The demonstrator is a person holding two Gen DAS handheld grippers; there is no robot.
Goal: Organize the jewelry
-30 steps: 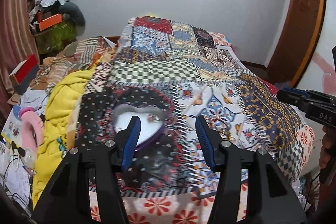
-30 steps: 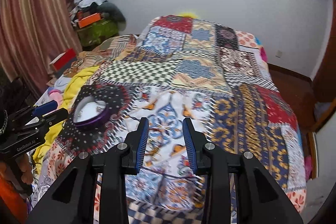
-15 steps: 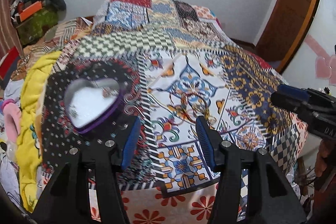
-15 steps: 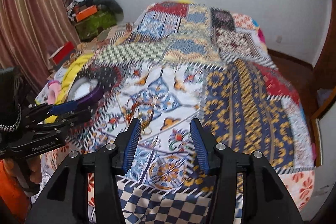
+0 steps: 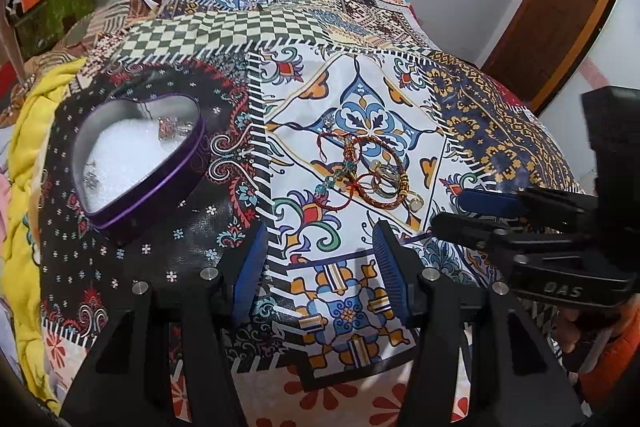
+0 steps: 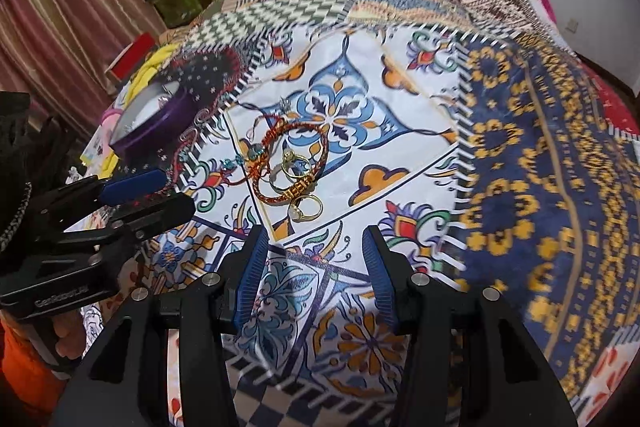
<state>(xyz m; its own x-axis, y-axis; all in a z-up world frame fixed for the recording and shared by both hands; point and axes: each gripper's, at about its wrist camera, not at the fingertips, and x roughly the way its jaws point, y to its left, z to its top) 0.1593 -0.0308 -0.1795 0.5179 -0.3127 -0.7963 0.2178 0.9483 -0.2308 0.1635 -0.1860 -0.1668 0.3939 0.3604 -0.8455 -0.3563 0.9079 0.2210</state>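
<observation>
From the left wrist, the left tool [image 5: 318, 269] is hanging over the bed [image 5: 500, 131] with its jaws apart and nothing between them. The heart tin [image 5: 140, 163] is sitting to the left on the black patch, well apart from the tool. Small jewels are lying inside it on white padding. The jewelry pile [image 5: 372, 167] is lying ahead on the white patch, with bare quilt between it and the tool. The right tool [image 5: 472, 211] is poking in from the right, near the pile.

From the right wrist, the right tool [image 6: 314, 259] is hanging with its jaws apart, holding nothing. The bangle [image 6: 294, 157] and rings [image 6: 306, 209] are lying just ahead of it. The tin [image 6: 154, 121] is sitting far left, near the bed's edge. The left tool [image 6: 148, 195] is reaching in from the left. Lots of bare quilt is showing on the right.
</observation>
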